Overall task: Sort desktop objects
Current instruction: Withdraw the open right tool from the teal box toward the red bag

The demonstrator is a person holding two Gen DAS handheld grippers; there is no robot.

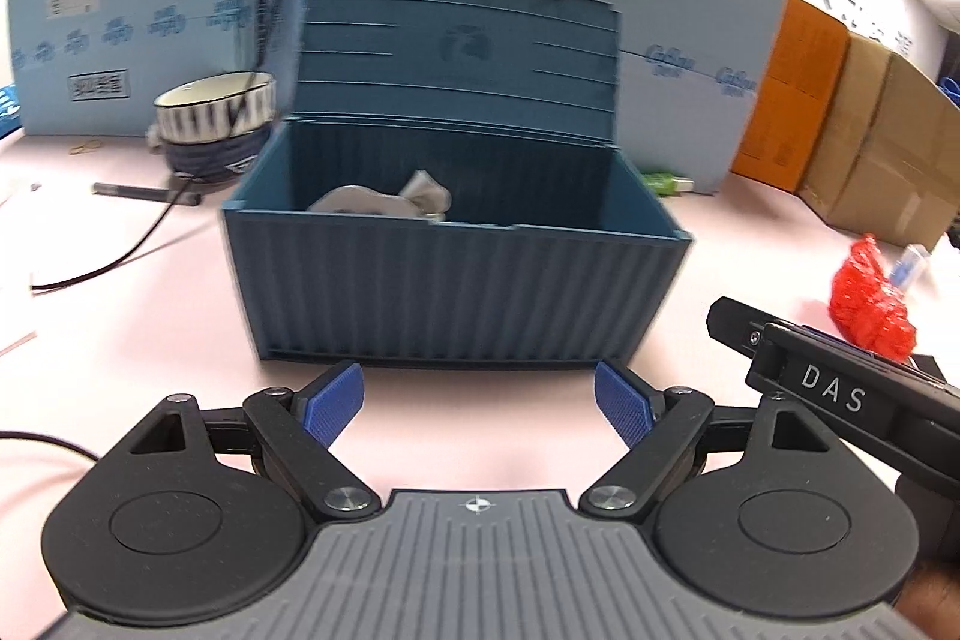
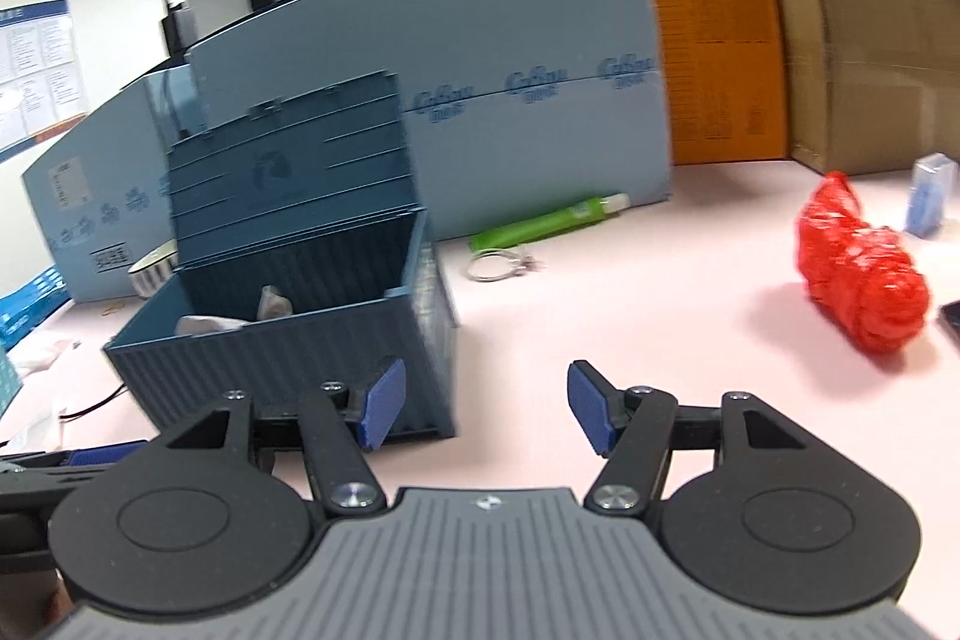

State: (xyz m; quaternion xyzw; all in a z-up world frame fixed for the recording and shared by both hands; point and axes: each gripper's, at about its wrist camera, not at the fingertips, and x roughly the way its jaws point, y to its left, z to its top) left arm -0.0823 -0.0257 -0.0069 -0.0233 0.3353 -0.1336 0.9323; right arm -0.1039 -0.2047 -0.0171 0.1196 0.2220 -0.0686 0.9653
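Observation:
A dark blue container-style box [image 1: 456, 292] stands on the pink desk with its lid raised; pale crumpled items [image 1: 384, 199] lie inside. My left gripper [image 1: 478, 403] is open just in front of the box, nothing between its blue pads. My right gripper [image 2: 483, 409] is open too, empty, at the box's [image 2: 312, 340] right front corner. A red plastic bag [image 2: 858, 274] lies on the desk to the right, also seen at the right edge of the left wrist view, red bag [image 1: 870, 298]. A green tube [image 2: 546, 223] and a metal ring [image 2: 498, 265] lie behind.
A striped bowl [image 1: 216, 112] stacked on a dark one stands left of the box, with a pen [image 1: 144, 193] and a black cable [image 1: 120, 256]. Light blue panels [image 2: 528, 100] and cardboard boxes [image 2: 870, 58] wall the desk's back. A small blue packet [image 2: 930, 196] stands far right.

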